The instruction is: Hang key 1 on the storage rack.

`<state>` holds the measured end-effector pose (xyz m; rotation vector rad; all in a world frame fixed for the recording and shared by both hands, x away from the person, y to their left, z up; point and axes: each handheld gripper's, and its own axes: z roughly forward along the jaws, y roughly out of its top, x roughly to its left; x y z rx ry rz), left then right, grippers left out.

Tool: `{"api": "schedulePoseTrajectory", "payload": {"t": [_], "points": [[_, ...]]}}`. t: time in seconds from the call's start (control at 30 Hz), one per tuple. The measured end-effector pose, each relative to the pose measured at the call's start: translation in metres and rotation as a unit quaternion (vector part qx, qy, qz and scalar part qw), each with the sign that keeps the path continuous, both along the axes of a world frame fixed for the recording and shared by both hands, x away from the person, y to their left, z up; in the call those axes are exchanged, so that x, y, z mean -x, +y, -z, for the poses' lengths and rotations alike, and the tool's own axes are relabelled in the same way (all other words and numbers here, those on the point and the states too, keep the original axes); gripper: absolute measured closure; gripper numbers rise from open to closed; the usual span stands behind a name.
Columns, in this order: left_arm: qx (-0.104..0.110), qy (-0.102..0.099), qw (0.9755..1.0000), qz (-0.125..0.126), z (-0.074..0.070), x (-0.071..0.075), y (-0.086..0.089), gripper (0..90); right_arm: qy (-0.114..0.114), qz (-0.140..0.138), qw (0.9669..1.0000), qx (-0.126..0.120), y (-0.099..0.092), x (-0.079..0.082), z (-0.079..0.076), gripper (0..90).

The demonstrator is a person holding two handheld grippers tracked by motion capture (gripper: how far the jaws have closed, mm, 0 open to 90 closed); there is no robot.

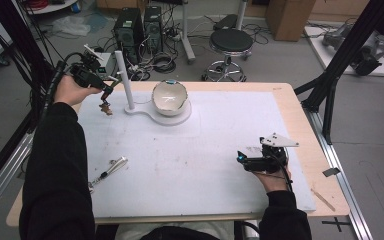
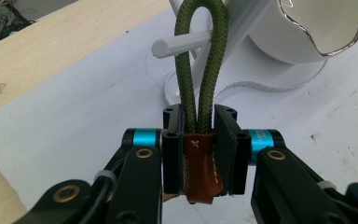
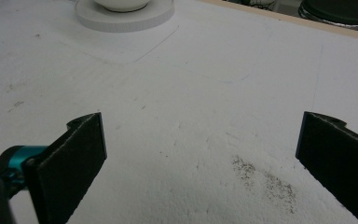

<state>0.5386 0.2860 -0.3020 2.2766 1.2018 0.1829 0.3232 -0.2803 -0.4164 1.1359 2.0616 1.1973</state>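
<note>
- My left tool (image 2: 200,154) hides the brown tab's (image 2: 199,170) sides.
- The green cord loop's (image 2: 200,56) top is cut off.
- The item on the table (image 1: 230,165) by my left sleeve (image 1: 107,170) is too small to identify.

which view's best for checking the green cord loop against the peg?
Left gripper view: the green cord loop is close up, clamped at its brown tab by the left hand-held gripper, with the white peg at the loop. The high view shows just a small dangling bit beside the stand.

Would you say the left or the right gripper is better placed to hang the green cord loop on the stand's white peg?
Left, probably. The left gripper is shut on the green cord loop, held right at the white peg. The right gripper hangs open over bare white mat, far from the stand.
</note>
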Motion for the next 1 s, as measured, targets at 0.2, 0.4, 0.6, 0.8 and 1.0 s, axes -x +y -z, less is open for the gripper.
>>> {"api": "schedulePoseTrajectory", "payload": {"t": [0.2,0.4,0.6,0.8,1.0], "points": [[-0.031,-0.014,0.9994,0.008,0.007,0.001,-0.01,73.2,-0.001,-0.001,1.0,0.0,0.0,0.0,0.0,0.8],[-0.061,-0.029,0.9977,0.001,0.004,0.006,-0.013,68.0,-0.002,-0.002,1.0,0.0,-0.001,-0.001,0.0,0.8],[-0.022,-0.042,0.9986,-0.023,-0.005,0.011,-0.004,43.3,-0.003,-0.002,1.0,0.0,-0.001,0.0,0.0,0.8],[-0.024,-0.046,0.998,-0.038,-0.01,0.017,0.002,12.9,-0.004,-0.001,1.0,0.0,0.0,0.0,0.0,0.8],[0.002,-0.059,0.9977,-0.034,-0.014,0.028,0.012,1.7,-0.003,-0.002,1.0,0.001,0.0,0.0,0.0,0.8]]}}
